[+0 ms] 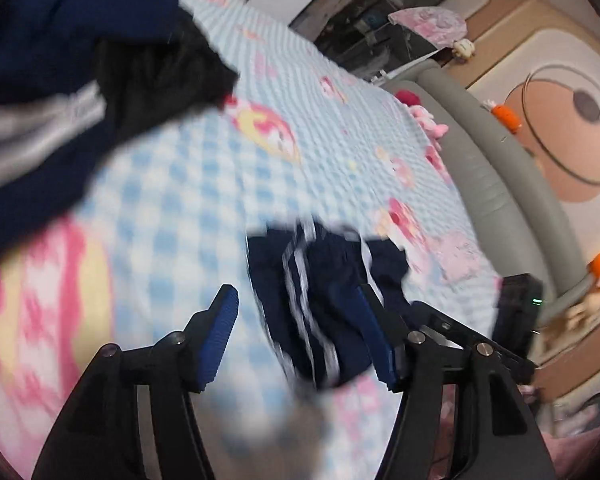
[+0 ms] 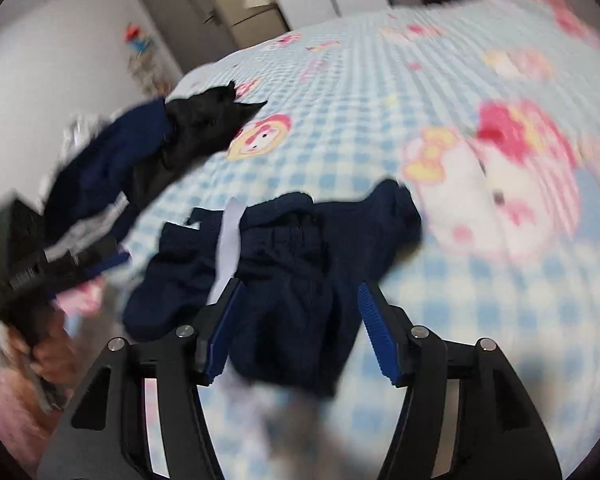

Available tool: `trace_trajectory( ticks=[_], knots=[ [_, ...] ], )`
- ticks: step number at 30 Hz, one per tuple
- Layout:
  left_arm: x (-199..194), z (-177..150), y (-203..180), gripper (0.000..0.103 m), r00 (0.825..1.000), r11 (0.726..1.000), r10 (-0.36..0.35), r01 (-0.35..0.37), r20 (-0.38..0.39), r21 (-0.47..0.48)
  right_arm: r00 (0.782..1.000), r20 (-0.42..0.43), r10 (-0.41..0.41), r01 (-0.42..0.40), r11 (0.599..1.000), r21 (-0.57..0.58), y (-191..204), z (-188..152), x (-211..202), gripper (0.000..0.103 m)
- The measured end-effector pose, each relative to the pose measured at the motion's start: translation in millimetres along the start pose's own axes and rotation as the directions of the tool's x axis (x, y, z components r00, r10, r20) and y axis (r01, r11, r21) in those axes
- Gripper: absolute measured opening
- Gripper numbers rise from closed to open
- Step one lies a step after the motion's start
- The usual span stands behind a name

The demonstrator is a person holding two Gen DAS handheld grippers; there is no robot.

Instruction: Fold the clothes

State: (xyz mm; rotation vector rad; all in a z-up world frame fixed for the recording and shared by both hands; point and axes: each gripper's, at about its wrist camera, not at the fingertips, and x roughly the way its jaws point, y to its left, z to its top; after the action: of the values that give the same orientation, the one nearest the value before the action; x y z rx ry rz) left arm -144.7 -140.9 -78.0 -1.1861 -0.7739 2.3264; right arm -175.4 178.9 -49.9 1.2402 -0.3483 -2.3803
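Navy shorts [image 2: 284, 280] between open right tongs [image 2: 298, 298]

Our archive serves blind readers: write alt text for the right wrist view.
The right gripper hangs open over crumpled navy trousers with a white stripe on a blue checked cartoon bedsheet. More dark clothes lie piled at the left.

We've got open checked bed sheet [image 2: 380, 92] from twelve round to three o'clock in the right wrist view, plenty of room to pass. At six the crumpled navy garment [image 2: 284, 280] blocks the near lane. At ten o'clock a heap of dark clothes [image 2: 148, 160] crowds the bed's edge.
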Motion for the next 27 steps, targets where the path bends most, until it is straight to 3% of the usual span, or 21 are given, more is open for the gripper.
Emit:
trace_trajectory(
  ticks=[3,5,6,7,8,9,12,16,19,22,25,27],
  knots=[
    [12.4,-18.1,-13.2,0.062,0.998,0.999,-0.010,0.012,-0.058,0.035,0.999,-0.046,0.014,-0.013,0.999,0.039,-6.7,-12.9,5.8,0.062],
    [27.3,-25.9,-33.3,0.056,0.997,0.991,0.044,-0.035,-0.064,0.125,0.998,-0.062,0.034,-0.031,0.999,0.040,-7.1,-16.9,12.2,0.062],
    [34.2,-29.1,-42.3,0.024,0.995,0.983,0.082,-0.073,-0.051,0.166,0.997,-0.069,0.044,-0.041,0.998,0.041,-7.2,-18.5,15.6,0.062],
    [37.8,-31.4,-48.6,0.014,0.993,0.977,0.113,-0.106,-0.028,0.184,0.997,-0.067,0.049,-0.046,0.998,0.045,-7.5,-18.9,17.5,0.062],
    [39.1,-32.7,-54.8,0.016,0.992,0.973,0.128,-0.123,-0.013,0.194,0.997,-0.061,0.051,-0.048,0.998,0.050,-7.8,-18.8,18.9,0.054],
    [40.5,-34.0,-61.0,0.016,0.990,0.969,0.143,-0.140,0.001,0.204,0.997,-0.054,0.050,-0.047,0.998,0.045,-6.0,-17.7,17.4,0.032],
    [27.8,-36.2,-75.2,0.015,0.990,0.968,0.131,-0.141,0.059,0.208,0.999,-0.010,0.052,-0.051,0.999,0.005,4.7,-13.5,-0.6,0.012],
    [0.2,-45.2,-79.1,0.015,0.992,0.964,0.113,-0.124,0.061,0.236,0.998,0.014,0.057,-0.057,0.998,-0.031,15.7,-15.1,-27.6,0.011],
    [-11.6,-60.0,-80.9,0.016,0.993,0.948,0.121,-0.119,0.014,0.295,0.998,-0.010,0.056,-0.056,0.994,-0.089,21.9,-28.6,-40.9,0.011],
    [-9.1,-77.9,-74.1,0.016,0.979,0.933,0.200,-0.175,-0.048,0.313,0.998,-0.061,-0.008,-0.001,0.988,-0.154,23.7,-53.8,-39.5,0.012],
    [-6.2,-85.7,-61.2,0.019,0.947,0.919,0.314,-0.285,-0.069,0.272,0.993,-0.104,-0.062,0.046,0.987,-0.153,15.4,-78.4,-31.8,0.012],
    [-17.9,-83.5,-57.8,0.019,0.951,0.928,0.308,-0.293,-0.031,0.229,0.993,-0.077,-0.095,0.080,0.981,-0.176,19.1,-80.5,-37.4,0.012]
  ],
)
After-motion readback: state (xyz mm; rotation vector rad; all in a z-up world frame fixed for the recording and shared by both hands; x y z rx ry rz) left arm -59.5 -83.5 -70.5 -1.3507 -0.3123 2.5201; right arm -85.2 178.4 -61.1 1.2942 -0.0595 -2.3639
